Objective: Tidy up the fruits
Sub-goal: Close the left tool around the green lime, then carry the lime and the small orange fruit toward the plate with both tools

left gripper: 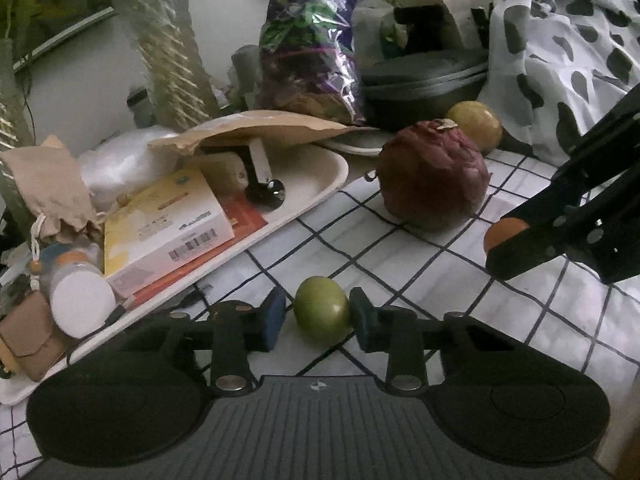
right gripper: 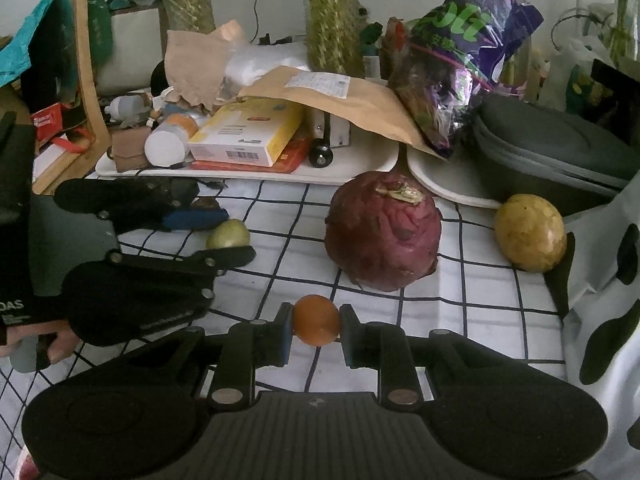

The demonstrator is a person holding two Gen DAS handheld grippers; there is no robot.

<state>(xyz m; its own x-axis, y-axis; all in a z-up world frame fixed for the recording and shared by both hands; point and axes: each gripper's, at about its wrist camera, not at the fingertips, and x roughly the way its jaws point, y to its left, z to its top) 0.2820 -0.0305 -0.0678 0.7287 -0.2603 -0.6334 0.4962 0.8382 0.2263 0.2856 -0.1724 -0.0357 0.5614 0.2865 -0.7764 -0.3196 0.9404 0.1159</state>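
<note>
On the left we see a long cream tray (right gripper: pixel 360 168) loaded with one yellow-and-white cardboard box (right gripper: pixel 244 136) bearing a barcode label whose print is too small to read, one white-capped bottle (right gripper: pixel 166 144) lying on its side, and one brown padded envelope (right gripper: pixel 344 96) with a white shipping label, also unreadable.

Our left gripper (left gripper: pixel 318 314) has its blue pads against the two sides of a small round green fruit (left gripper: pixel 322 310) resting on the white black-grid tablecloth (right gripper: pixel 480 320).

We count four fruits in all. At the centre of the cloth sits one large wrinkled dark red fruit (right gripper: pixel 384 232). Our right gripper (right gripper: pixel 316 322) pinches one small orange fruit (right gripper: pixel 315 320) just in front of it. Behind, a crinkled purple foil bag (right gripper: pixel 464 60) shows green letters reading roughly "ULI". Far right, one yellow oval fruit (right gripper: pixel 530 232) lies near a dark grey zipped case (right gripper: pixel 560 148).
</note>
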